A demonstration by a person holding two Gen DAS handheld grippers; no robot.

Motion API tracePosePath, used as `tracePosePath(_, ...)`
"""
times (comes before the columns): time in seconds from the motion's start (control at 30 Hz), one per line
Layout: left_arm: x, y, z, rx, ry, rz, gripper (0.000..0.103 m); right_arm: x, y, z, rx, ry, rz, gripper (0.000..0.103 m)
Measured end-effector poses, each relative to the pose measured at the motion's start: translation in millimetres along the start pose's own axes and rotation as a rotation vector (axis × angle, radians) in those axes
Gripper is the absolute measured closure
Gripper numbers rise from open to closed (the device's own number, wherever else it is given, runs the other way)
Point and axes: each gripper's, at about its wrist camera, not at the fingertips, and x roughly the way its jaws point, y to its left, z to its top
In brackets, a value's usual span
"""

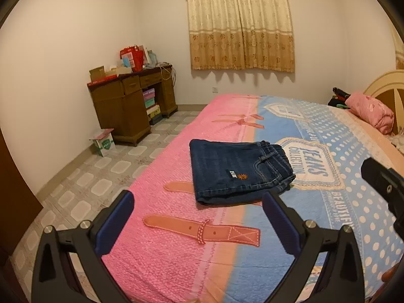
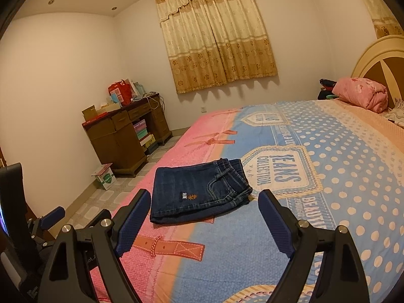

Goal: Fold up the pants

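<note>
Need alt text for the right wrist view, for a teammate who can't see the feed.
Folded dark blue jeans lie on a pink and blue bedspread, with the right tool open and apart from them in the foreground. Behind stand a wooden desk, a curtained window and a pink pillow by the headboard; the left tool shows at the left edge.

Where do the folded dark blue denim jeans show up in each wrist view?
Left wrist: folded dark blue denim jeans at centre, on the bedspread's pink-blue seam, just beyond the open fingers.
Right wrist: jeans at centre-left, same seam.
Shared landmark: the "JEANS COLLECTION" badge print just right of them.
</note>
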Motion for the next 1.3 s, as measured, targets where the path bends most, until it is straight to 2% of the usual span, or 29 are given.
tracePosePath(0.8,4.4,1.9,2.0,0.014,0.001,0.029,0.000,0.2,-1.8,-5.2,0.022,0.003,-0.017,0.015)
tracePosePath(1.3,6.3,0.7,4.6,-0.005,0.004,0.017,0.000,-2.1,2.8,-5.7,0.023,0.005,-0.023,0.015)
